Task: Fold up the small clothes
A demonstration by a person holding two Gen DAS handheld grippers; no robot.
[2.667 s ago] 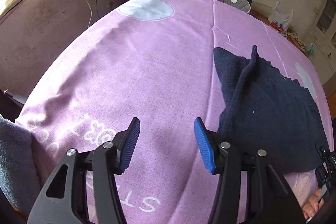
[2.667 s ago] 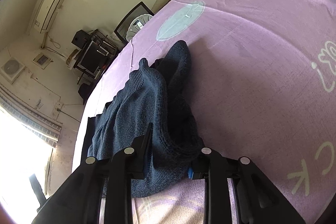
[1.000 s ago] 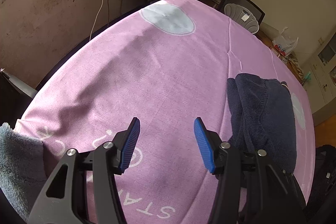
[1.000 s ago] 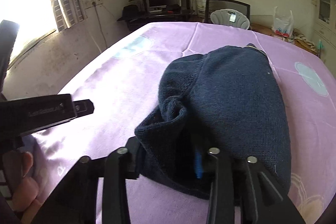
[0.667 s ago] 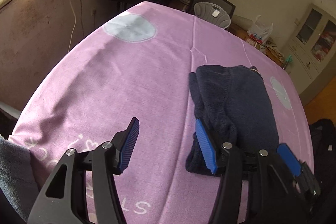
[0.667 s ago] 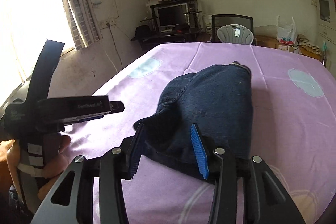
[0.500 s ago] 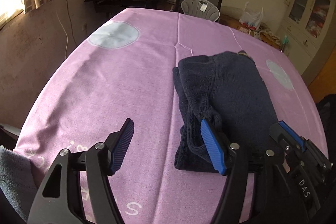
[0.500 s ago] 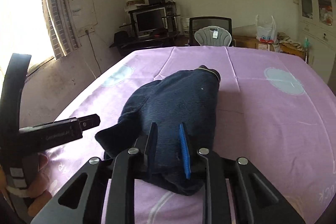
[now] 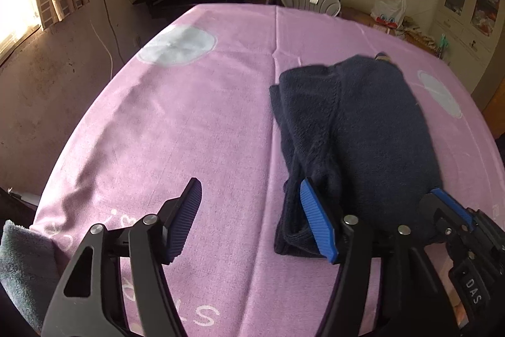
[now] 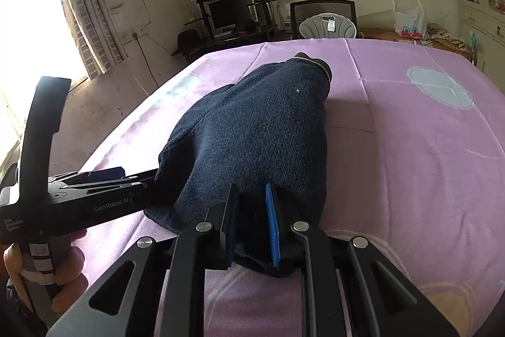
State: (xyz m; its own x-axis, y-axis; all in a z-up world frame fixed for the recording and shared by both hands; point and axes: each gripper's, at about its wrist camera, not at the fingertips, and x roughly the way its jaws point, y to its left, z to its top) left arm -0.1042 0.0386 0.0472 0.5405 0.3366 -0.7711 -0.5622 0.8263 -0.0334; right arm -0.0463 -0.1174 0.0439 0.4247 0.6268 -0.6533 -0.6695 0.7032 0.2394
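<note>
The right gripper [image 10: 252, 220] is seen with its two fingers drawn nearly together on the near edge of one dark navy knitted garment [image 10: 258, 131]; a fold of the knit is pinched between the blue pad [image 10: 272, 226] and the black finger opposite it. The left gripper [image 9: 252, 217] is held wide apart, its two blue ribbed pads [image 9: 186, 217] well separated, and nothing is held between them. Its right-hand pad lies just against the garment's left near corner, while the other pad hangs over bare cloth.

Only one garment is found on the table. It is laid lengthwise, folded into a long bundle, from the near edge toward the middle of the table, closer to the right edge than the left. A rolled fold is seen along its left side.

The table is covered by one pink-purple tablecloth [image 9: 202, 122], on which two pale round patches are counted, one [image 9: 178, 45] toward the far left corner and one [image 9: 440, 93] near the right edge. White lettering is printed along the near edge.

A person's hand [image 10: 60, 270] is wrapped round the handle of the left gripper.
</note>
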